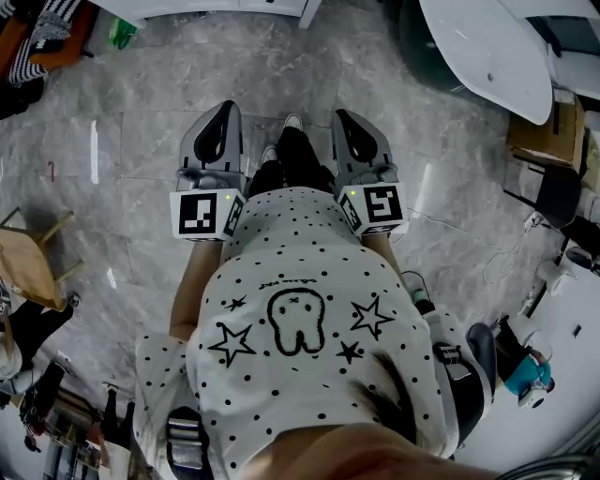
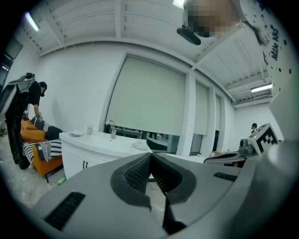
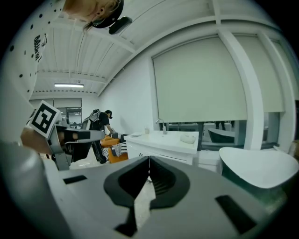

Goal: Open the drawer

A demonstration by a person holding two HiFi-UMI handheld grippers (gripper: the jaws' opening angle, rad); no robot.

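A white vanity cabinet (image 2: 100, 147) with a sink and a tap stands a few steps ahead across the floor; dark handles (image 2: 84, 164) show on its front. The right gripper view has the same cabinet (image 3: 163, 142) ahead, and in the head view its lower edge (image 1: 216, 9) runs along the top. No drawer front can be made out. My left gripper (image 1: 225, 108) is held at waist height, level, its jaws shut with the tips meeting (image 2: 151, 155) and nothing between them. My right gripper (image 1: 342, 114) is beside it, likewise shut and empty (image 3: 149, 158).
Grey marble floor (image 1: 141, 141) lies between me and the cabinet. A white bathtub (image 1: 487, 52) stands to the right, with a cardboard box (image 1: 544, 131) behind it. An orange seat (image 2: 39, 158) and a person in black (image 2: 28, 107) are left of the cabinet. A wooden stool (image 1: 28, 267) stands at my left.
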